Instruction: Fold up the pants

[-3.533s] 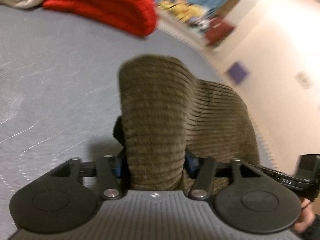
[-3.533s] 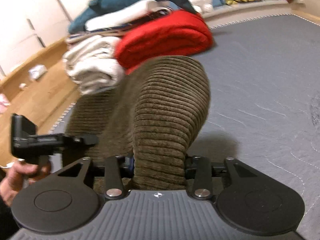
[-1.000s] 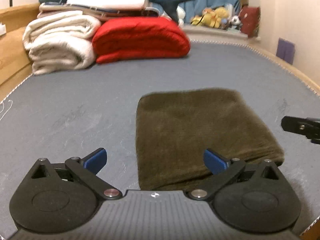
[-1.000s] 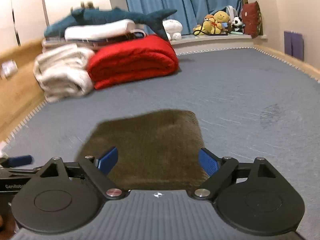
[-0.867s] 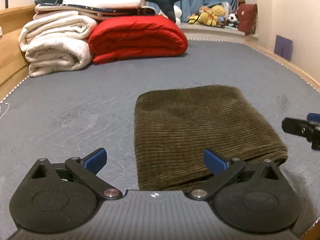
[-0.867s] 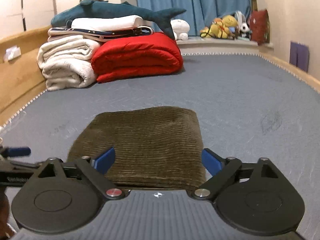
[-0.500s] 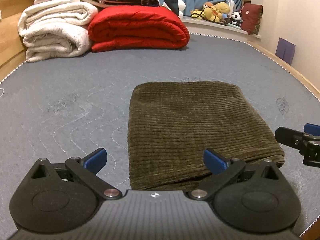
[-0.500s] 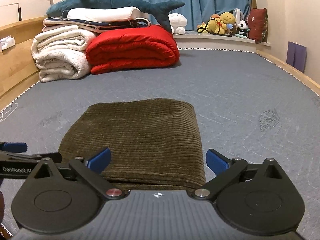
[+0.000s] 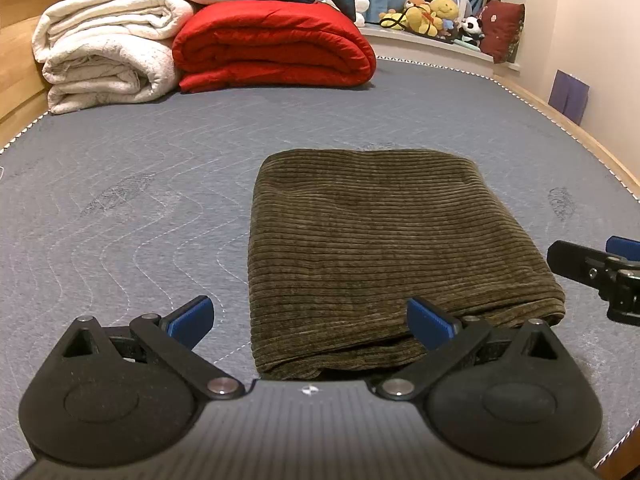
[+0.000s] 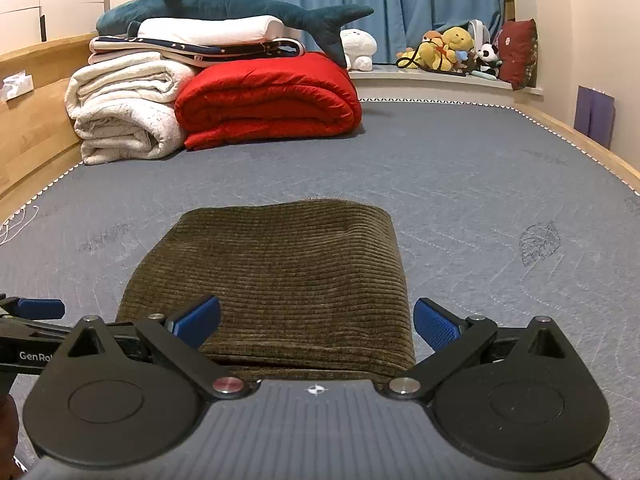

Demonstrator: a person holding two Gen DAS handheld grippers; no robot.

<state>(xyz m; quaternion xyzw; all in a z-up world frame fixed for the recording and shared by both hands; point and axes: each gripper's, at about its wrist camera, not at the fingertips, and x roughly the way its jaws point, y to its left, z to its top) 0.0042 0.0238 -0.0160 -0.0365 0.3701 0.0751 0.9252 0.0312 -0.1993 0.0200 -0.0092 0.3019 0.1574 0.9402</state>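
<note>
Olive ribbed corduroy pants (image 9: 384, 240); grey wavy-stitched mattress (image 9: 140, 208); red quilt (image 10: 268, 100).

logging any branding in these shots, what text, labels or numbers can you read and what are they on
"GenRo", cut off by the right gripper's own body: white print on the black arm of the left gripper, seen at the left edge of the right wrist view.

No other text is legible. The small white mark at the centre of each gripper body is a symbol, not letters, and the pants show no label.
</note>
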